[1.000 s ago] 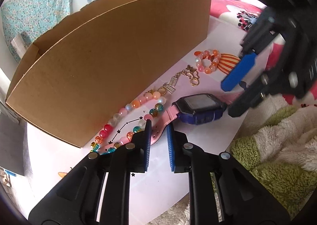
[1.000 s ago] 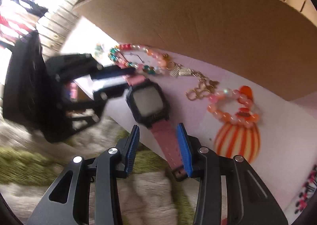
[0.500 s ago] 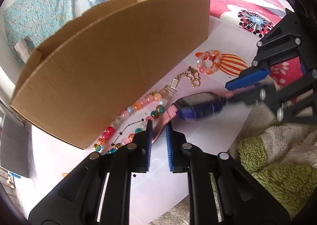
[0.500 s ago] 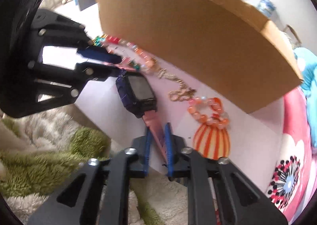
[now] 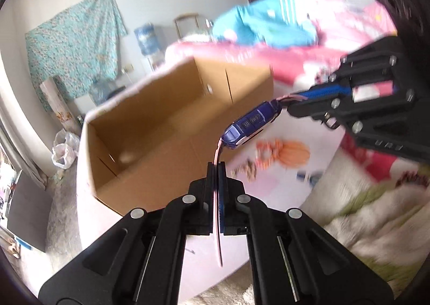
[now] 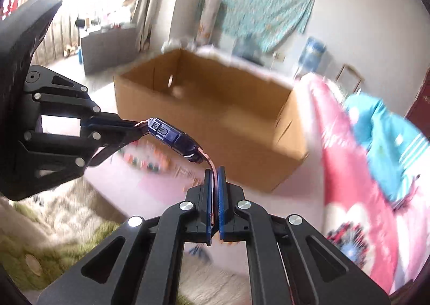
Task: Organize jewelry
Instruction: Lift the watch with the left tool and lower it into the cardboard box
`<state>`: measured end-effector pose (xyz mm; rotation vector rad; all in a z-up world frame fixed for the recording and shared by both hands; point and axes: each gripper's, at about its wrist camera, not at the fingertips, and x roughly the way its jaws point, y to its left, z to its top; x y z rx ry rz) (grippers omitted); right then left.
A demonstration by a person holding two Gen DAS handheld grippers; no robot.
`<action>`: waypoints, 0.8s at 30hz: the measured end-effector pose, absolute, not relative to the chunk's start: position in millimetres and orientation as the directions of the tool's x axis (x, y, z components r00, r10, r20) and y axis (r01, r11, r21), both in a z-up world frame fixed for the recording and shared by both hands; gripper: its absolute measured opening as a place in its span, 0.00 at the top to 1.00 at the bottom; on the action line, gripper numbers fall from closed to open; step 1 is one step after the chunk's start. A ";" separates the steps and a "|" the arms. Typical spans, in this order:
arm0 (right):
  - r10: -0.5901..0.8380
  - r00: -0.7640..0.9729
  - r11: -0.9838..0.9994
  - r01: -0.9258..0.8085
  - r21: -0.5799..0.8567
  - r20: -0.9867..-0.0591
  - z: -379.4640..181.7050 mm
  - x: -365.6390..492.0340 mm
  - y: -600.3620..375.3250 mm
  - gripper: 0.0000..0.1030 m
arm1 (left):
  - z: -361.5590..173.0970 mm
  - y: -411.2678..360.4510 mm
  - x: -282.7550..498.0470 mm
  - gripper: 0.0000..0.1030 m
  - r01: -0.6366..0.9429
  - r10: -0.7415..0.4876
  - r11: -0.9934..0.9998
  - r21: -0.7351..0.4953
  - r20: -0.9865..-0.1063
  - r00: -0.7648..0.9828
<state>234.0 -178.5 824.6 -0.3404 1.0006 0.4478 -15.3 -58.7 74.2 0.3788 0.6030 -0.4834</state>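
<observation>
A watch (image 5: 250,123) with a dark blue case and pink straps hangs in the air between both grippers, above the pink table (image 5: 107,237). My left gripper (image 5: 217,167) is closing tight on one pink strap, its pads pressing on it. My right gripper (image 6: 214,173) is shut on the other strap; it enters the left wrist view from the right (image 5: 290,102). The watch (image 6: 172,135) shows side-on in the right wrist view, with the left gripper (image 6: 137,127) at its far end. Behind it stands an open cardboard box (image 5: 161,159), its top open (image 6: 228,138).
Blurred bead bracelets (image 5: 264,151) and a chain lie on the table in front of the box, with more beads (image 6: 145,162) below the watch. A fluffy green and white blanket (image 5: 376,210) borders the table's near side. A bed with pink and blue covers (image 6: 362,170) lies to the right.
Both grippers closed on the watch straps and lifted the watch off the table. Both views now look over the box rim into the box instead of at its front wall.
</observation>
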 end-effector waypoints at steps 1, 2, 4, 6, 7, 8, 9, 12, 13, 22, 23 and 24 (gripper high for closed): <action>0.213 0.483 0.857 -0.510 -0.075 -0.850 830.1 236.8 -176.1 0.96 | 88.5 -54.6 -12.1 0.98 0.526 -0.326 0.828 0.193 -0.598 0.732; 0.226 0.504 0.857 -0.510 -0.077 -0.833 837.2 251.2 -176.0 0.96 | 97.5 -51.4 -8.3 0.98 0.522 -0.329 0.831 0.191 -0.587 0.740; 0.266 0.519 0.851 -0.522 -0.055 -0.812 844.4 293.9 -171.9 0.96 | 119.7 -45.5 10.6 0.98 0.506 -0.327 0.842 0.187 -0.569 0.754; 0.304 0.485 0.837 -0.547 -0.013 -0.820 835.2 331.9 -168.3 0.96 | 132.6 -39.8 41.1 0.98 0.489 -0.312 0.857 0.161 -0.592 0.743; 0.332 0.422 0.828 -0.559 0.046 -0.844 827.0 358.4 -165.9 0.96 | 135.4 -35.8 57.1 0.98 0.484 -0.306 0.863 0.145 -0.613 0.729; 0.348 0.374 0.821 -0.564 0.088 -0.860 818.4 371.4 -166.0 0.96 | 136.2 -34.1 74.1 0.98 0.477 -0.295 0.869 0.131 -0.638 0.711; 0.369 0.292 0.814 -0.560 0.155 -0.882 804.2 397.1 -163.6 0.96 | 133.8 -30.0 97.2 0.98 0.469 -0.285 0.878 0.099 -0.678 0.677; 0.361 0.122 0.813 -0.527 0.248 -0.925 763.7 446.4 -149.9 0.96 | 114.5 -15.5 160.9 0.98 0.449 -0.294 0.893 -0.031 -0.796 0.529; 0.350 0.060 0.811 -0.519 0.270 -0.935 744.9 460.9 -145.4 0.96 | 105.8 -13.3 175.2 0.98 0.446 -0.289 0.894 -0.047 -0.821 0.493; 0.188 -0.328 0.804 -0.490 0.337 -0.926 615.7 523.5 -109.7 0.96 | 12.2 -13.9 274.2 0.98 0.365 -0.219 0.919 -0.150 -0.963 0.158; 0.179 -0.350 0.802 -0.490 0.342 -0.920 606.1 525.8 -107.8 0.96 | 4.0 -12.9 279.7 0.98 0.357 -0.217 0.921 -0.158 -0.967 0.132; 0.165 -0.358 0.799 -0.497 0.337 -0.919 599.3 527.0 -104.7 0.95 | -0.1 -13.4 280.5 0.98 0.354 -0.217 0.921 -0.164 -0.969 0.117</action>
